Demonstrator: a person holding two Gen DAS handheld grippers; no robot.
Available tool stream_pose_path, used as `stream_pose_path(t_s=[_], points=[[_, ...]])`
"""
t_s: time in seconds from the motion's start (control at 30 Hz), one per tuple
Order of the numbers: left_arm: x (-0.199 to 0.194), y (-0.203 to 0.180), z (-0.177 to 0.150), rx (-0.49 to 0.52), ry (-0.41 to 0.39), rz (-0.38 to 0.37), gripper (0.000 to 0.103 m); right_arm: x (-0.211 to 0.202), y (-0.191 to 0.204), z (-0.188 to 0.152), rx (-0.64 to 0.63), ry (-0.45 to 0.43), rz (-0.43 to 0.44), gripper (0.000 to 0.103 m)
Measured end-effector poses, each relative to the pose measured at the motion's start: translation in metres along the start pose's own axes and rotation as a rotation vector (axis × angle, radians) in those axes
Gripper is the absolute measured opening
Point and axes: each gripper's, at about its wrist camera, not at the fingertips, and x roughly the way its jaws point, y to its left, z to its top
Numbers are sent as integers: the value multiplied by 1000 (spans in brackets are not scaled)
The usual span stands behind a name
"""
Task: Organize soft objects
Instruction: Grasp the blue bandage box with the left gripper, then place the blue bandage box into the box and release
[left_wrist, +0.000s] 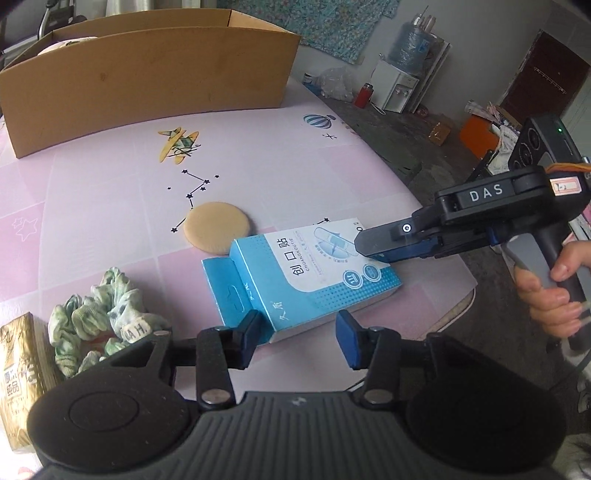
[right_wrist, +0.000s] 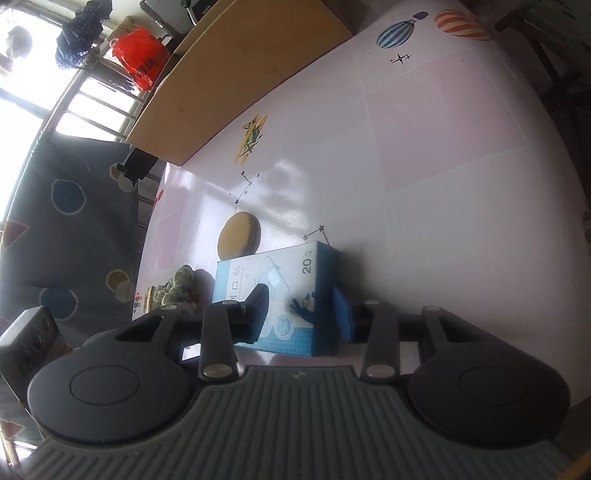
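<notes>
One plaster box (left_wrist: 303, 273), one round puff (left_wrist: 218, 228), one scrunchie (left_wrist: 99, 317), one gold packet (left_wrist: 18, 376), one cardboard box (left_wrist: 147, 85).

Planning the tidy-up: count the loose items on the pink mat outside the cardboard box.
4: bandage box centre; round tan pad behind it; green scrunchie at left; gold packet far left. Others may be hidden.
</notes>
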Motion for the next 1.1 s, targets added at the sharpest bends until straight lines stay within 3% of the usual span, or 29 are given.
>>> stream_pose_path(t_s=[0.1,0.17,0.2,0.23,0.3,0.43,0.6,0.73,0.87,1.1], points=[[8,-10,2,102,-3,54,48,4,0,7,-13,39,55,60],[12,-14,3,157,-18,87,44,8,15,6,-122,38,12,62],[12,-13,3,156,-25,89,42,10,23,4,-176,27,-20,59],[11,-10,4,143,-35,84,40,12,30,2,-225,19,-59,49],[9,-8,3,137,-44,74,37,16,37,3,-268,-1,-118,42],[-4,-14,3,132,-67,79,34,7,36,0,-265,-79,-137,37],[-36,-15,22,122,-149,108,35,-20,72,7,-395,-163,-126,37],[-64,-7,72,131,-229,141,35,-40,105,47,-462,-244,-96,37],[-73,19,140,173,-275,187,34,-41,137,114,-507,-316,-64,37],[-37,84,272,204,-230,253,36,-2,186,255,-536,-362,-110,37]])
